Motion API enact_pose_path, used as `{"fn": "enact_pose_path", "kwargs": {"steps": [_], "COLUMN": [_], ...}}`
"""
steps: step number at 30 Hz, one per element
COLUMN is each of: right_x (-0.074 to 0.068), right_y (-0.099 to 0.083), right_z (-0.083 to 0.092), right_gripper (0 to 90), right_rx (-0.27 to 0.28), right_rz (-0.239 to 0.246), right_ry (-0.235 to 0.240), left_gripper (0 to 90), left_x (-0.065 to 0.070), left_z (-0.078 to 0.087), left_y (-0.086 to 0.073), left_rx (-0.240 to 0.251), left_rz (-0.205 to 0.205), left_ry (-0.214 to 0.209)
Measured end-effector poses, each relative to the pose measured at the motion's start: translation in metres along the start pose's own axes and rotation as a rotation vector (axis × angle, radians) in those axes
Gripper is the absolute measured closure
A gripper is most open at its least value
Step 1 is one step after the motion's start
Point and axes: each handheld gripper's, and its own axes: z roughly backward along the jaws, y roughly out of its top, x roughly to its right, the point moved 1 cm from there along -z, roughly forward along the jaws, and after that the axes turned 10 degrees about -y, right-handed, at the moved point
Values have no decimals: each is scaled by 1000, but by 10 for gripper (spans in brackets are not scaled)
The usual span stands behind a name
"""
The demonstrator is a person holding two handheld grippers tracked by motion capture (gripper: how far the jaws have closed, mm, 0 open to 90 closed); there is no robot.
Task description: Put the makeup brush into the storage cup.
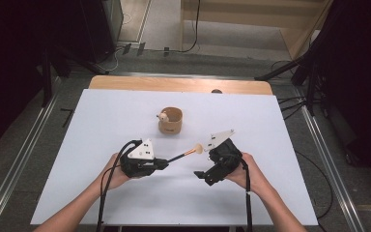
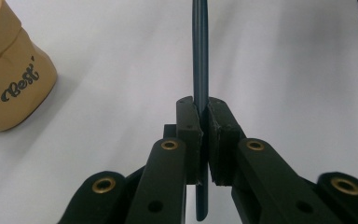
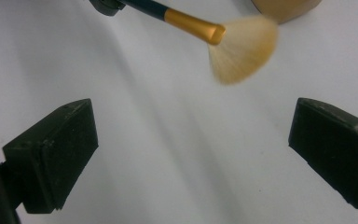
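**Brush held out for a handover**

The left tool is clamped on the brush handle, holding it above the surface, bristles toward the right tool, whose jaws stand apart. Behind sits the pouch. Next, likely, the right tool closes on the handle.

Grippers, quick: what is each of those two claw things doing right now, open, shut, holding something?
Left gripper: shut on the makeup brush, clamping its dark handle.
Right gripper: open, holding nothing; the brush's bristles lie beyond its jaws.
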Motion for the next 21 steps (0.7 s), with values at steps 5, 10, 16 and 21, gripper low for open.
{"fn": "enact_pose_path", "kwargs": {"steps": [5,10,16,21], "right_x": [-2,-4,-7,-9], "right_y": [-7,-11,-16,-20], "right_z": [-4,-4,-6,-9], "right_gripper": [19,20,21,23], "right_rx": [3,42,86,82], "right_rz": [-15,-45,-89,-102], "right_ry": [0,-6,-24,-28], "left_gripper": [860,859,860,860], "left_x": [1,0,1,3], "left_z": [-1,2,4,4], "left_y": [-3,-7,-11,-12], "left_rx": [37,75,110,143], "left_rz": [22,43,65,74], "left_ry": [32,67,99,124]}}
